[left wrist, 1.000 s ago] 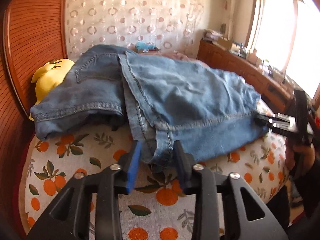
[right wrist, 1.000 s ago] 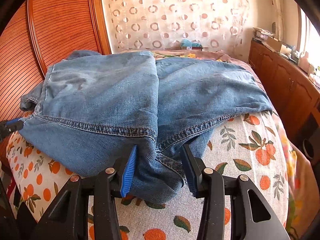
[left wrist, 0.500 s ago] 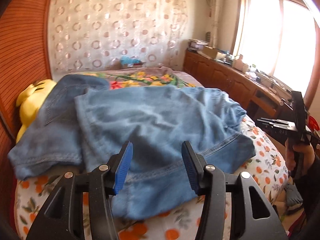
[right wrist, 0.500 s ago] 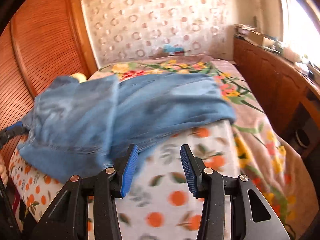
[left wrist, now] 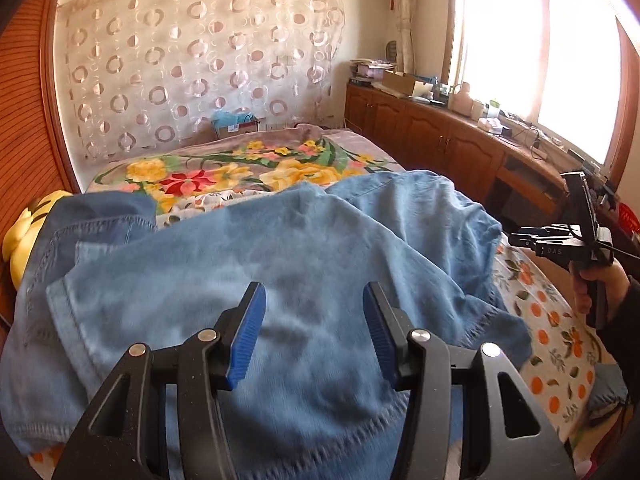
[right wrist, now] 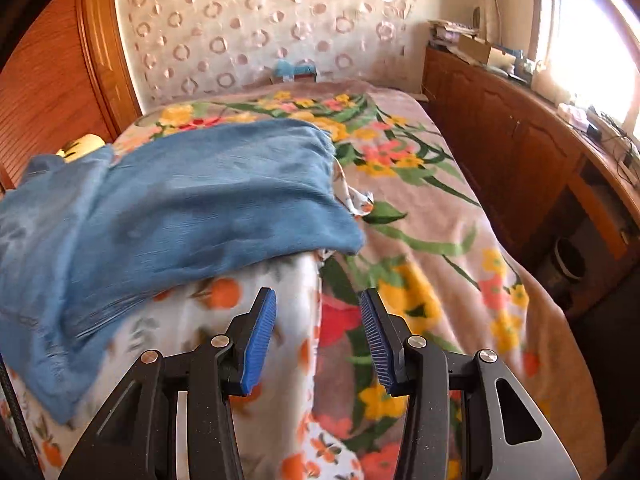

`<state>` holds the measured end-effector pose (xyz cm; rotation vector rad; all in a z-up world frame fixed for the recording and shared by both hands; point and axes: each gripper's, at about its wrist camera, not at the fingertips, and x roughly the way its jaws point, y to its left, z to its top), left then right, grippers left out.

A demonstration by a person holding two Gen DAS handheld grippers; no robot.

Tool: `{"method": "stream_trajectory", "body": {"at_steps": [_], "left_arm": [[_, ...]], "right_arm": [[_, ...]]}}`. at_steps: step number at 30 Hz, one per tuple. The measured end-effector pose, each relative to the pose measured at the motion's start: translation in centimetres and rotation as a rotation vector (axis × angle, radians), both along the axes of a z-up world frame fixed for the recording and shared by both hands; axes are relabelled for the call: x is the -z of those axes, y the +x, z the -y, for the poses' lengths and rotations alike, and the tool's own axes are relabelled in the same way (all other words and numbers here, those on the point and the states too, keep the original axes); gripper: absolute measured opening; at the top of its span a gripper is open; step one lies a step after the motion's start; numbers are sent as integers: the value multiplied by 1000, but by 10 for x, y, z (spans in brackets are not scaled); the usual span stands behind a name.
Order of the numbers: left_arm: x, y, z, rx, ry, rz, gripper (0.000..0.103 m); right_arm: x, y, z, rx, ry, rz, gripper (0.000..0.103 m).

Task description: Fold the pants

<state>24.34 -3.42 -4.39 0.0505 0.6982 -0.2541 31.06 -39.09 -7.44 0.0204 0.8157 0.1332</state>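
Note:
Blue denim pants lie folded over in layers on the bed, a stitched hem running along their left side. My left gripper hovers open above their near part, with nothing between its blue pads. At the right edge of that view a hand holds my right gripper beside the pants' right edge. In the right wrist view the pants fill the left half. There my right gripper stands open over the orange-print sheet, clear of the denim.
A floral blanket covers the far and right part of the bed. A yellow plush toy lies at the pants' left end against a wooden slatted panel. Wooden cabinets with clutter line the right wall under a window.
Denim edges lay between both pairs of jaws a second ago; now neither holds any. The left jaws widened. Both grippers drew away, the right one sliding rightward off the pants over the sheet.

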Motion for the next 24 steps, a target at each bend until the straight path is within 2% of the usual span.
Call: {"method": "stream_trajectory", "body": {"at_steps": [7,13,15,16,17,20,24], "left_arm": [[16,17,0,7,15,-18,52],[33,19,-1,10,31,-43,52],[33,15,3,19,53,-28,52],[33,14,5,23,63,-22,52],[34,14,6,27,73,-17,52],[35,14,9,37,101,-14,52],[33,14,3,41,85,-28,52]], "right_arm": [[-8,36,-5,-56,33,5,46],[3,63,8,-58,92,-6,46],[3,64,12,-36,82,10,28],[3,63,13,-28,81,22,11],[2,60,13,-16,76,32,3],[-5,44,10,-3,69,68,1],[-23,11,10,23,47,133,0]]}}
